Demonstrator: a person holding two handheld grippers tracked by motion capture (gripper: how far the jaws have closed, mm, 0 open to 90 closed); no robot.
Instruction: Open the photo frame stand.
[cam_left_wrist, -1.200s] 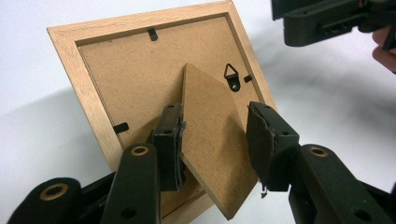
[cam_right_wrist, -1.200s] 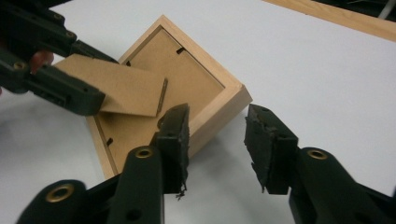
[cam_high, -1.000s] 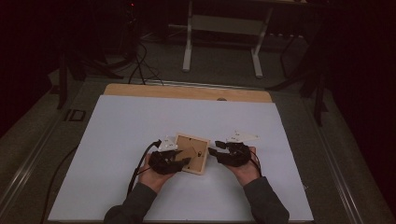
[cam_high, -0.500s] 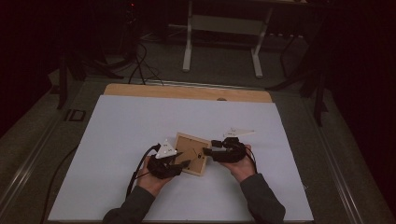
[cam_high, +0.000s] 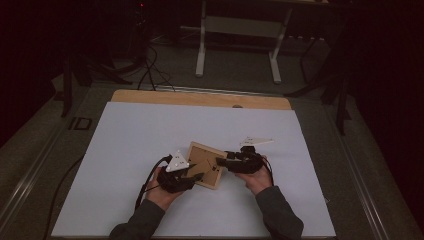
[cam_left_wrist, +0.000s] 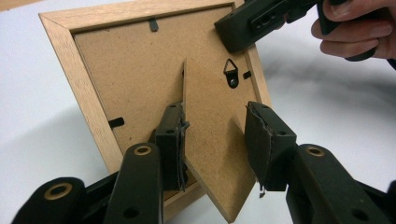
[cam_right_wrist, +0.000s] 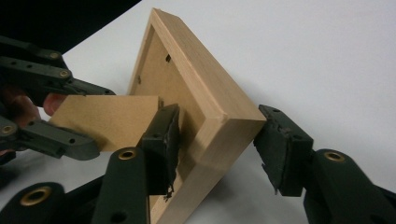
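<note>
A small wooden picture frame (cam_high: 204, 164) is lying back-side up near the middle of the white table (cam_high: 125, 145), toward its near edge, with one hand on either side of it. The left gripper (cam_high: 192, 176) is reaching in from the near left, and in the left gripper view its jaws are standing apart around the fibreboard stand leg (cam_left_wrist: 212, 135) that is swinging out from the frame's backing (cam_left_wrist: 135, 74); the left pad is touching the leg's face while the right pad is sitting just clear of its edge. A small metal hanger (cam_left_wrist: 232, 73) is showing on the backing just beyond the leg, and black tabs are holding the backing in the frame. The right gripper (cam_high: 223, 161) is coming in from the right, its jaws open across a corner of the frame (cam_right_wrist: 205, 112): one pad is resting inside against the backing, the other is hanging just beside the outer wooden edge without touching it. The person's right hand (cam_high: 255, 177) is wrapping that tool, and the left hand (cam_high: 162, 190) is holding the other from below.
</note>
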